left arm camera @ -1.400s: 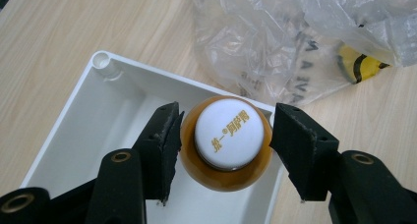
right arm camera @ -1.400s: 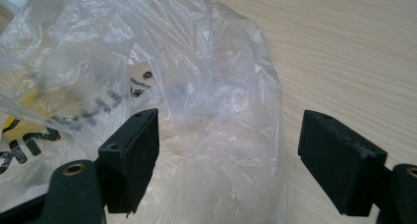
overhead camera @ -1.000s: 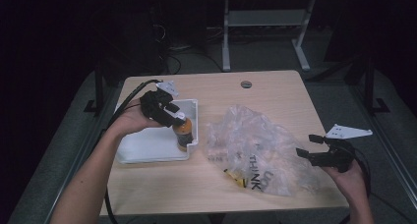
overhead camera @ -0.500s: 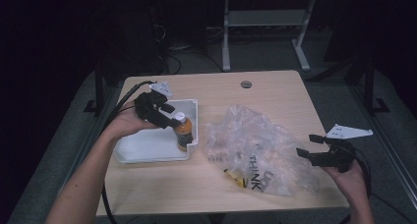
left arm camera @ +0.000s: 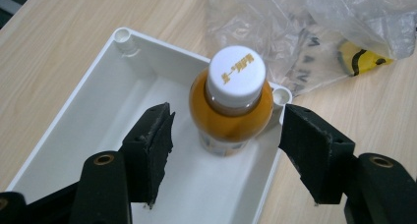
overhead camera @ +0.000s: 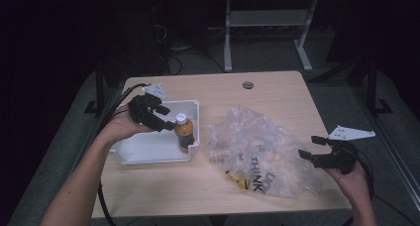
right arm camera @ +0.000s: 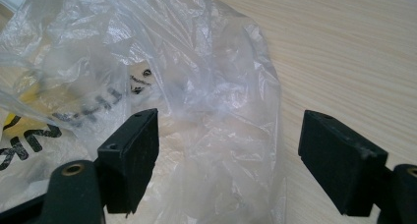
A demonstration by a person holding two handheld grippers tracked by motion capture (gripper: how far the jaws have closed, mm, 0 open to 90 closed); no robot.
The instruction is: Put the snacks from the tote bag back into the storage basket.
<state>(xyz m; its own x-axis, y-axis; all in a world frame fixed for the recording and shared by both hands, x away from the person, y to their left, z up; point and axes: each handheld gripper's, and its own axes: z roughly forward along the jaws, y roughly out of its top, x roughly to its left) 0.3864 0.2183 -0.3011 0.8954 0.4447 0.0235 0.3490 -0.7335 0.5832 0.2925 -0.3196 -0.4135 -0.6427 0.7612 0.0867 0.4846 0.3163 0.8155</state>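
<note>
standing upright in the smooth white tray [left arm camera: 78, 111], the white-capped bottle [left arm camera: 231, 103] sits between the parted left tool [left arm camera: 226, 135].

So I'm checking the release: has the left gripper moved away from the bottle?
Yes. The left gripper has backed leftward off the bottle, which stands in the white tray.

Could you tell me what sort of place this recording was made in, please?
Probably a lab or workshop set up for recording, rather than a home: a plain wooden table with a cable hole, a metal-framed bench on grey floor behind it, and cables trailing in the dark surroundings.
</note>
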